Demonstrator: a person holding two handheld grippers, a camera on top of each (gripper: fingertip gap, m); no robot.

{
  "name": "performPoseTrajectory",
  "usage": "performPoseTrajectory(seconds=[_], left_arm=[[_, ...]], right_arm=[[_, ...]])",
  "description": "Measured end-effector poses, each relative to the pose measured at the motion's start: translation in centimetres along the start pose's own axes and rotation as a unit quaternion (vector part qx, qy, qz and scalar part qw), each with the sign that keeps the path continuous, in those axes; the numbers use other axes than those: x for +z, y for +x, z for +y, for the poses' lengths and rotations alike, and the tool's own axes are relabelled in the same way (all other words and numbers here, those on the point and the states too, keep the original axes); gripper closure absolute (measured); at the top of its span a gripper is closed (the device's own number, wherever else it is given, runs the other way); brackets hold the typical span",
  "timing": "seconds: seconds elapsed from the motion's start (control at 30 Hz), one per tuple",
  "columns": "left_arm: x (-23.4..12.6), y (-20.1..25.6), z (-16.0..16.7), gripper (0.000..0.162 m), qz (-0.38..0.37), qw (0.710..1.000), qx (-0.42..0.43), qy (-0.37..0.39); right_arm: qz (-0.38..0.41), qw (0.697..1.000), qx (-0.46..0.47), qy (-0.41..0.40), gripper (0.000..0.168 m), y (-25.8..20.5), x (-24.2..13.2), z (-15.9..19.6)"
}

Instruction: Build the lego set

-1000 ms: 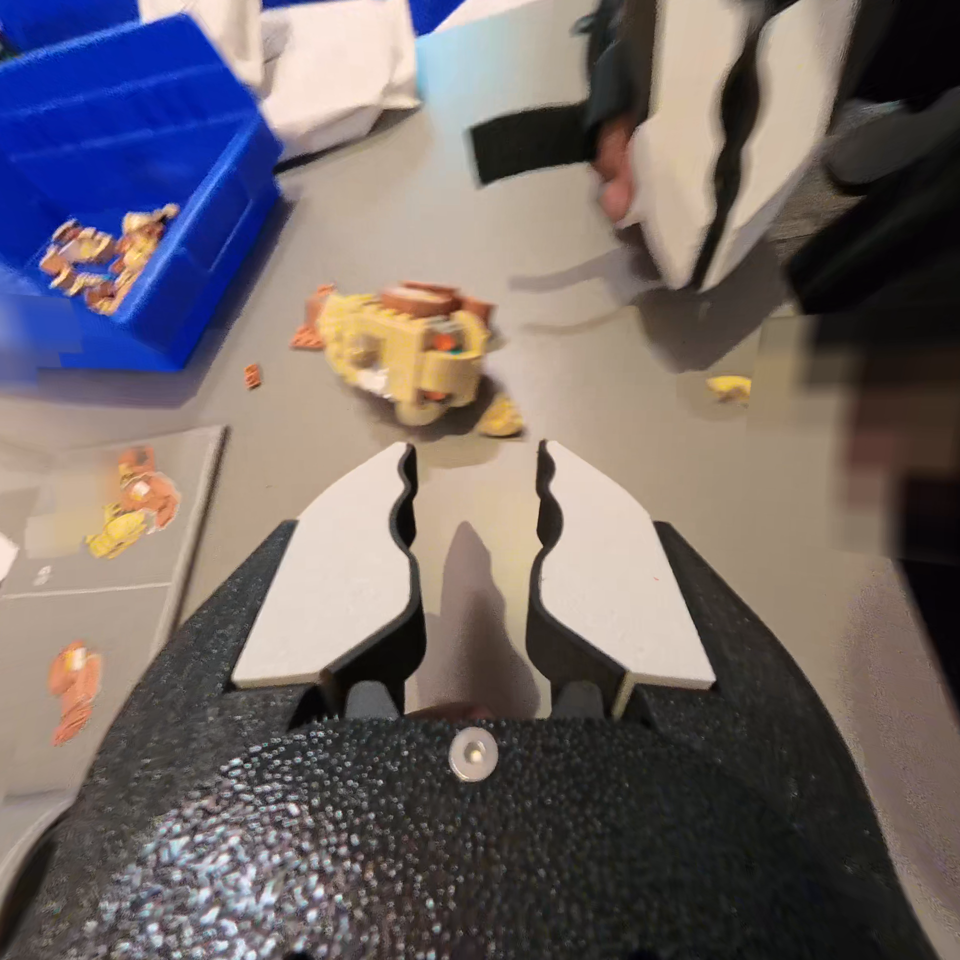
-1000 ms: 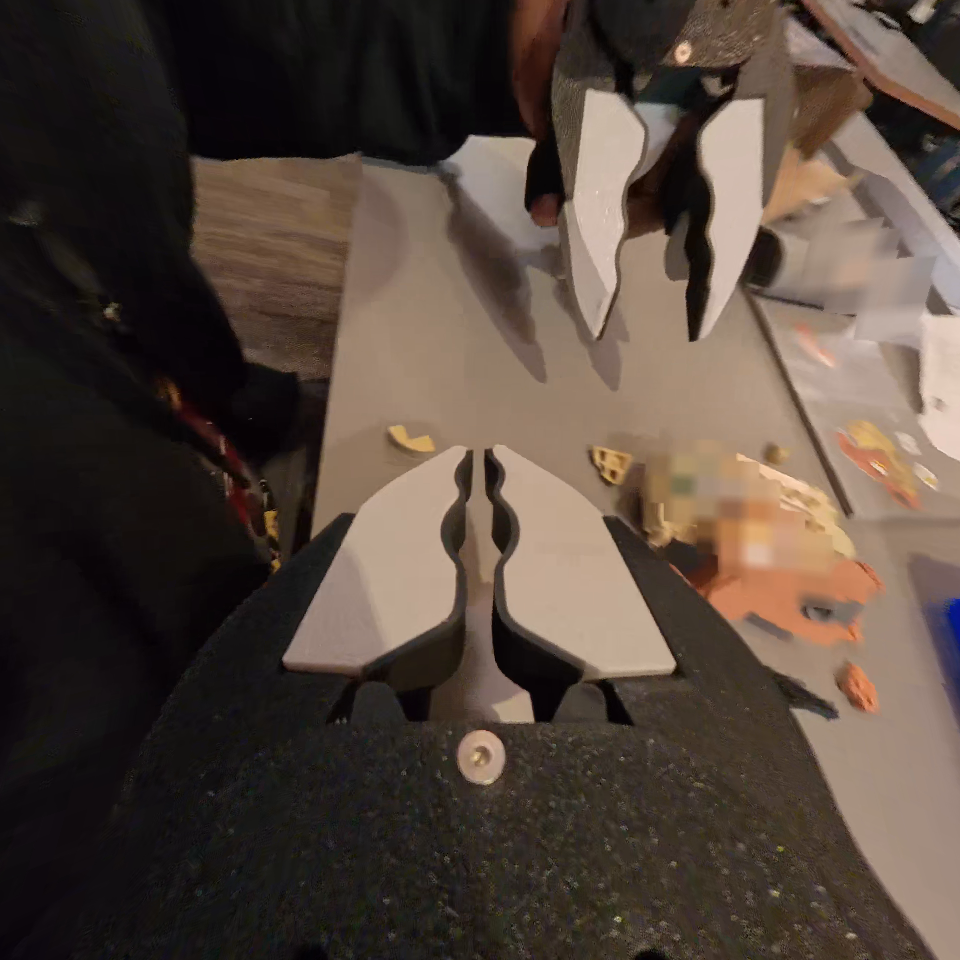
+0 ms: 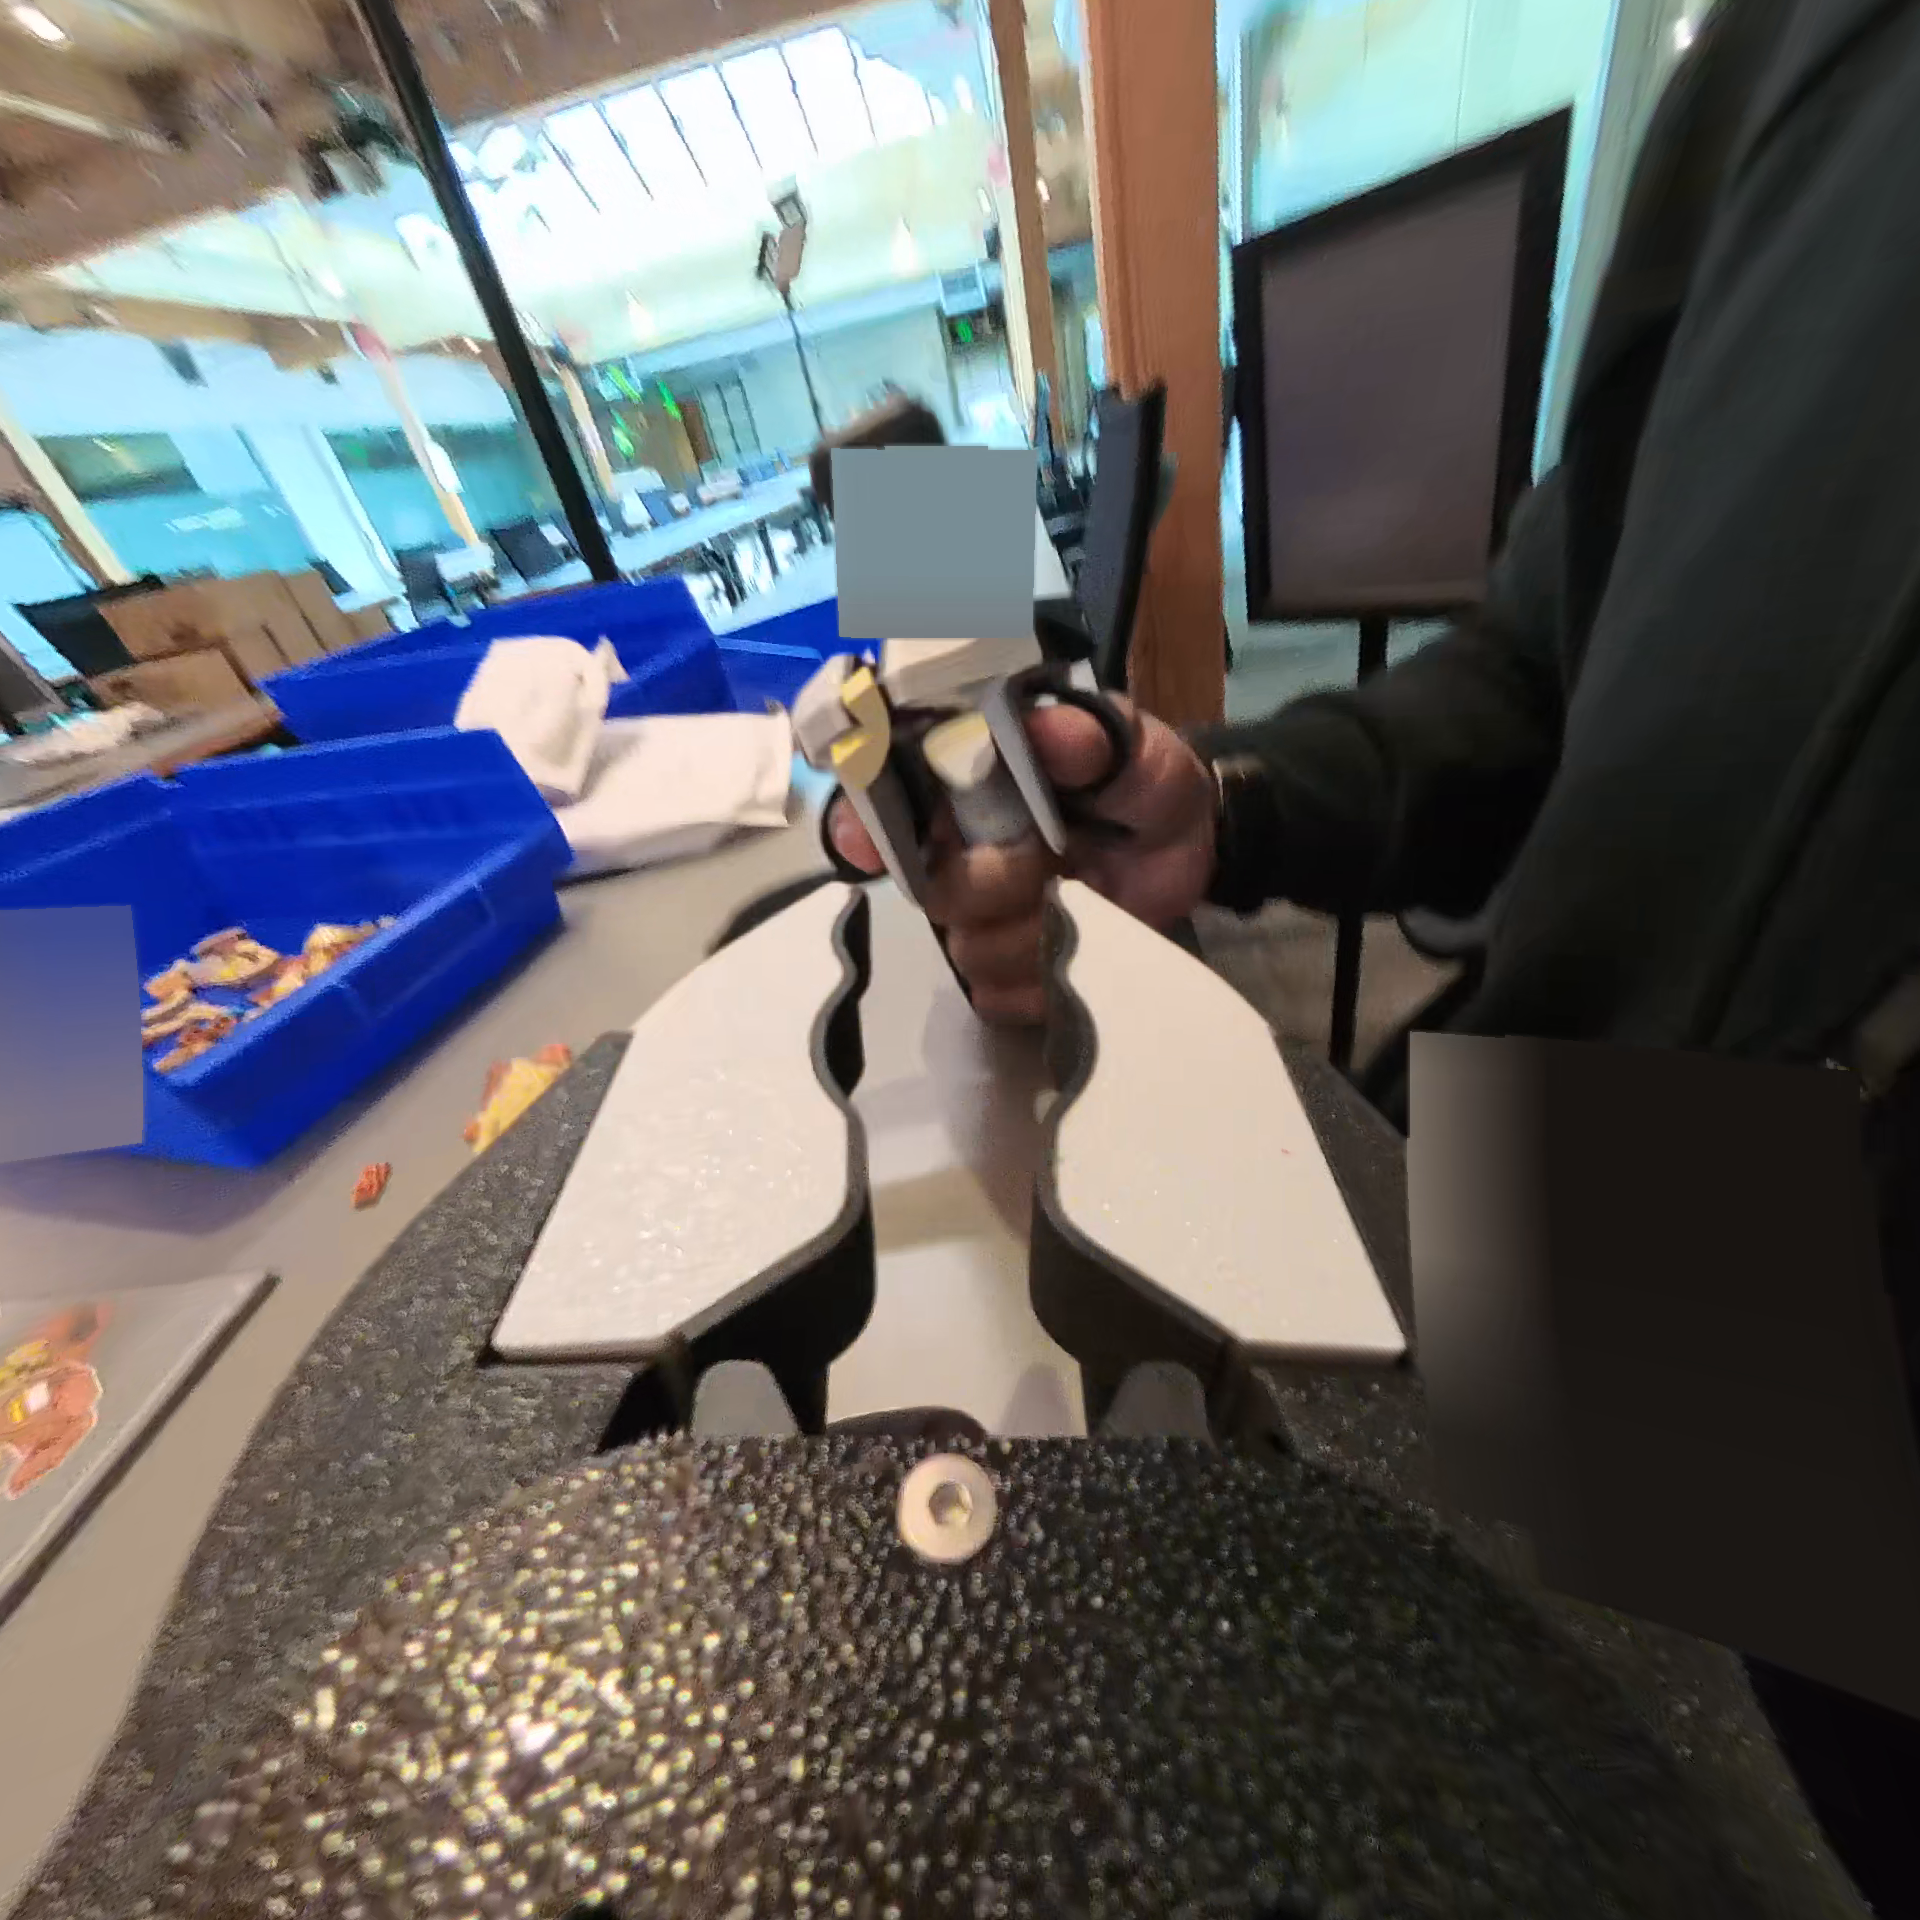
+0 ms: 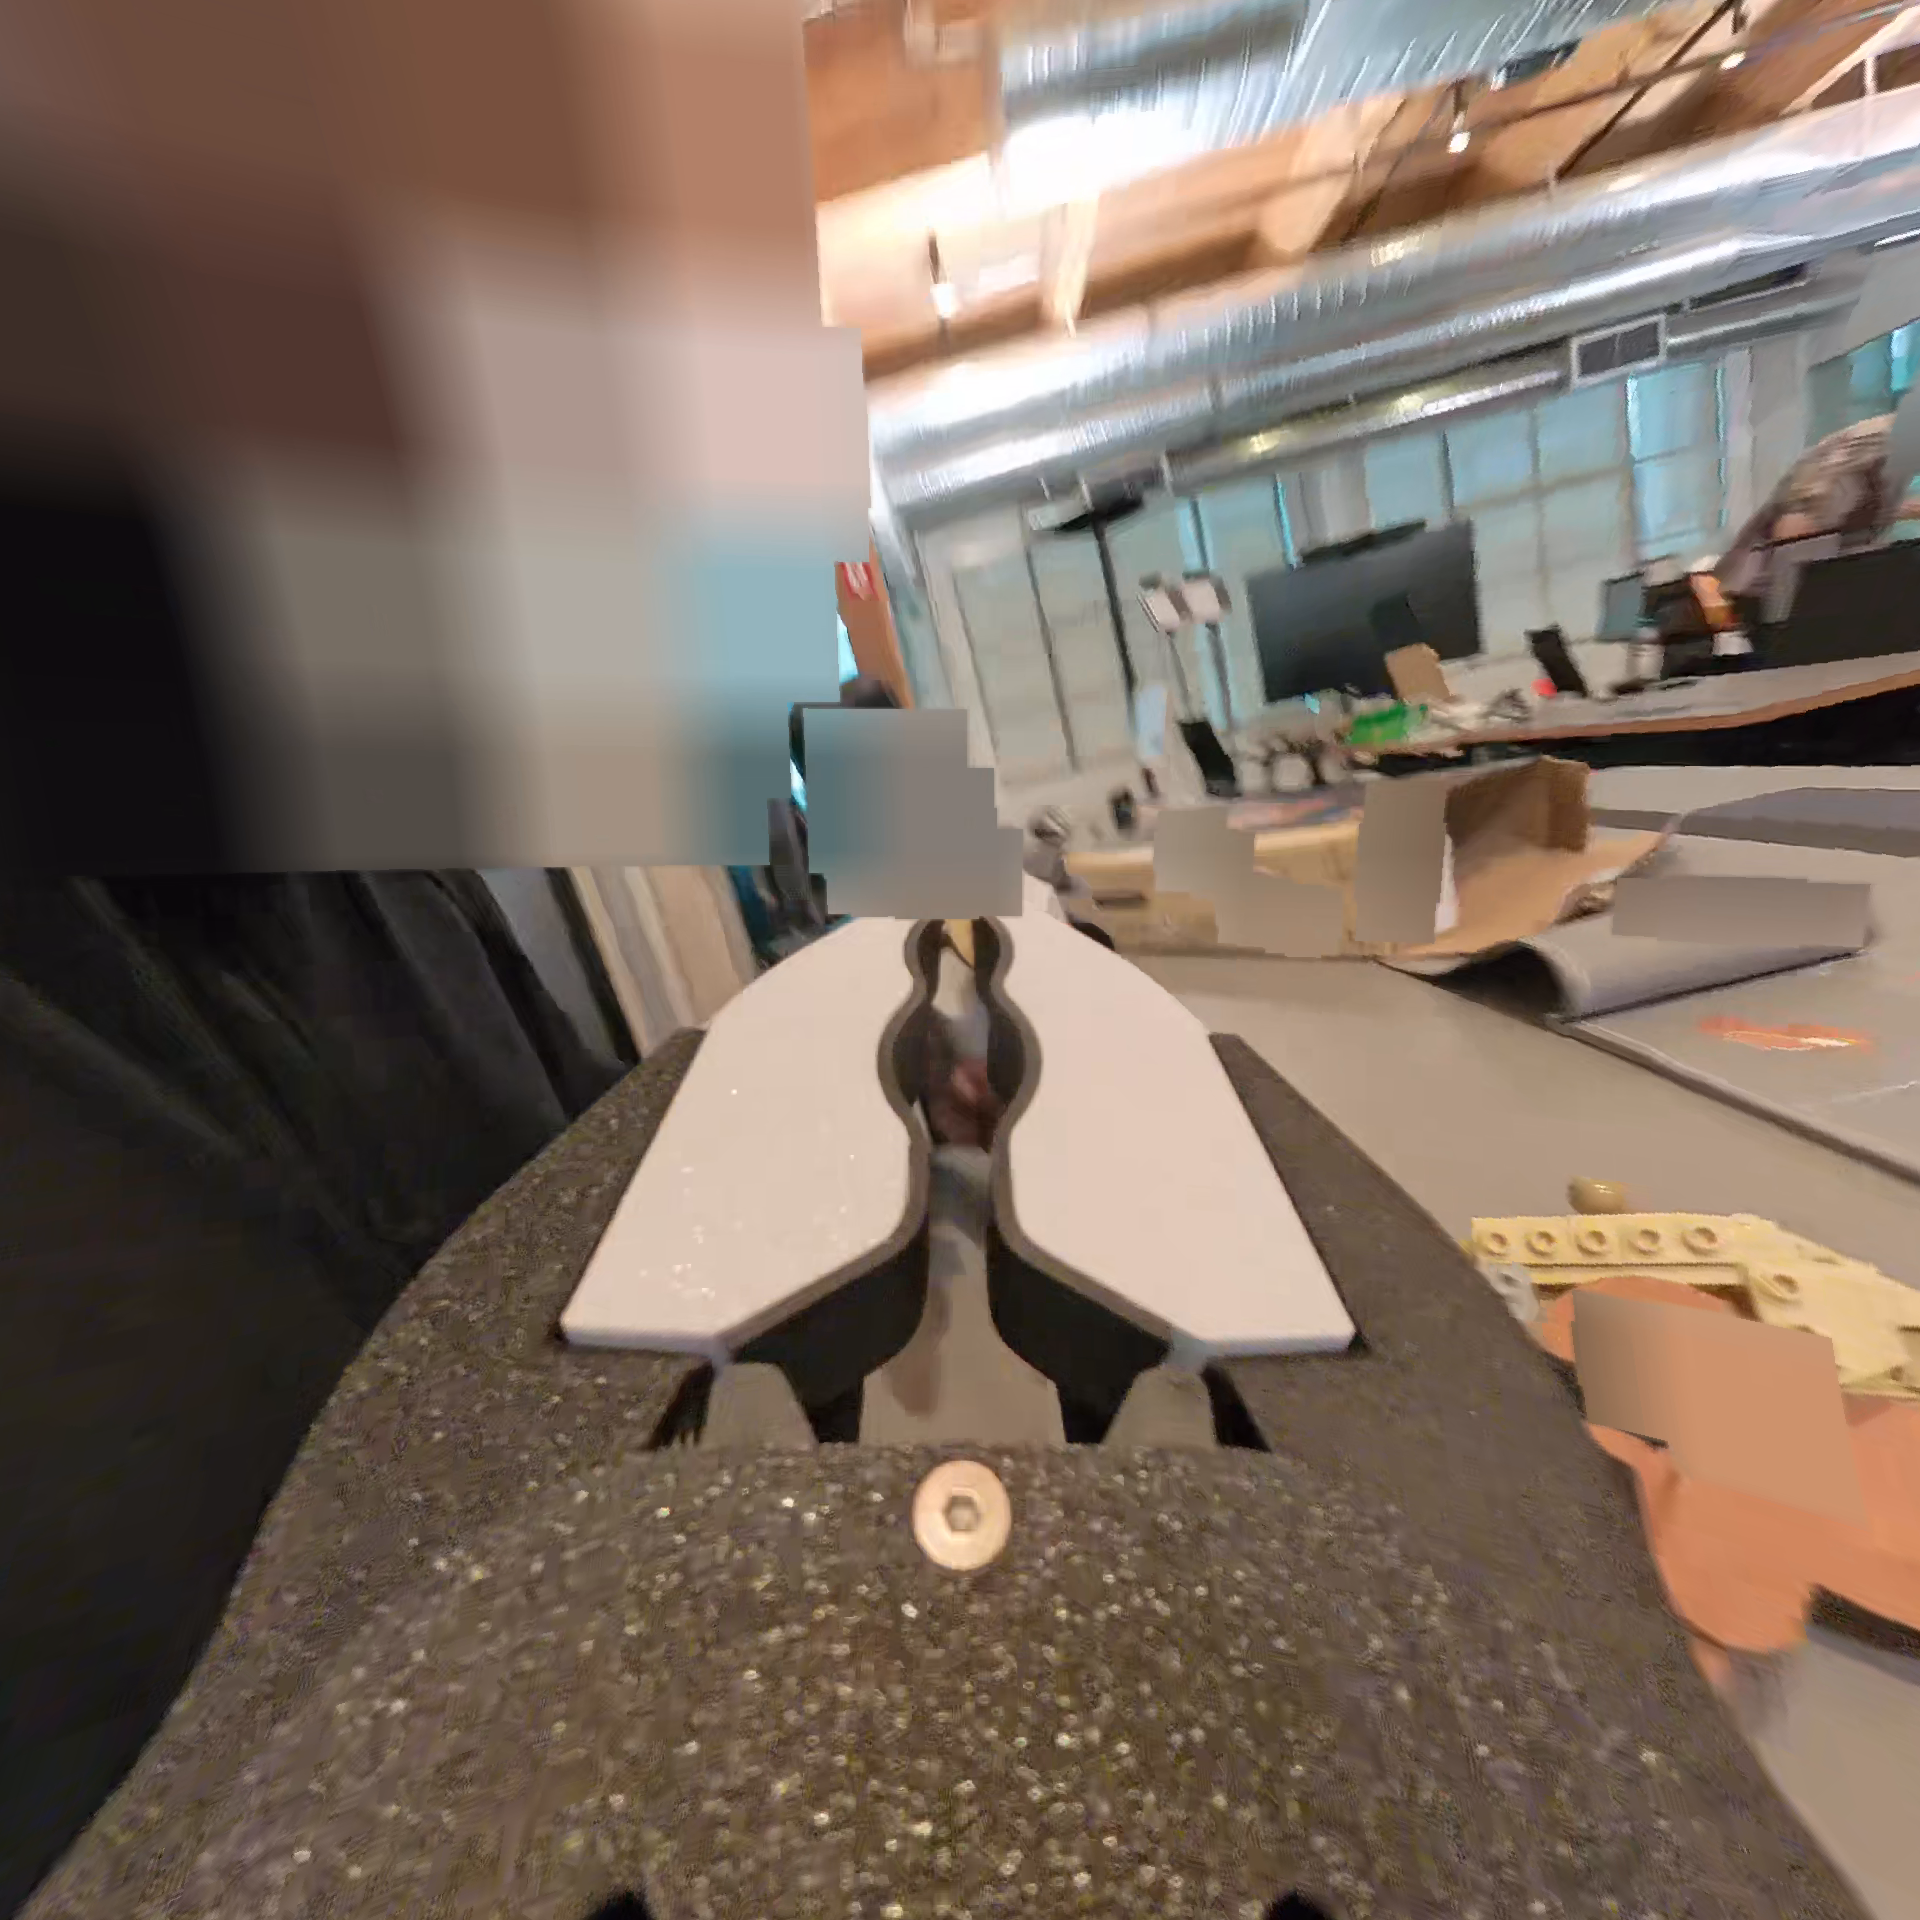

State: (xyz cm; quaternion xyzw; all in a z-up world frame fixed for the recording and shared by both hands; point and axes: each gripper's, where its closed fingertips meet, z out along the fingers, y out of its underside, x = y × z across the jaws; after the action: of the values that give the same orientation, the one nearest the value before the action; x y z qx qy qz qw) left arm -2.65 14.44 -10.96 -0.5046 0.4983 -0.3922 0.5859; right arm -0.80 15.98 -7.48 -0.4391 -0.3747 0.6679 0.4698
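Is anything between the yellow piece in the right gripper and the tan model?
Nothing visible: the right gripper holds the small yellow brick aloft, the tan studded model lies uncovered on the grey table.

Lego build and loose parts on the grey table

A small yellow piece (image 3: 858, 720), stepped in outline, is pinched at the tips of the right gripper (image 3: 847, 727), held in the air at 12 o'clock from the left gripper's view. The tan and orange model (image 4: 1621, 1309) lies on the table at 3 o'clock in the right wrist view, studded plate up. Loose orange and tan pieces (image 3: 249, 971) fill a blue bin (image 3: 343, 831) at 9 o'clock.
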Motion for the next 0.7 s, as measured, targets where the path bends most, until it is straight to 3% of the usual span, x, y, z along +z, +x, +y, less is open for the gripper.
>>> performPoseTrajectory(seconds=[0.23,0.37,0.57,0.7], left_arm=[[2.9,-1.7,-2.5,0.134,-0.047,0.996,0.022,0.068],[4.1,-2.3,-2.5,0.136,-0.070,0.994,0.047,0.068],[4.1,-2.8,-2.6,0.154,-0.098,0.990,0.076,0.069],[3.8,-2.9,-2.6,0.154,-0.111,0.988,0.089,0.059]], right_arm=[[-0.099,0.958,0.234,0.132,0.163,0.6,-1.3,-2.6],[-0.117,0.948,0.263,0.133,0.163,0.4,-1.0,-2.3],[-0.119,0.942,0.284,0.135,0.163,0.6,-1.0,-2.1],[-0.117,0.942,0.288,0.129,0.163,0.8,-0.9,-2.0]])
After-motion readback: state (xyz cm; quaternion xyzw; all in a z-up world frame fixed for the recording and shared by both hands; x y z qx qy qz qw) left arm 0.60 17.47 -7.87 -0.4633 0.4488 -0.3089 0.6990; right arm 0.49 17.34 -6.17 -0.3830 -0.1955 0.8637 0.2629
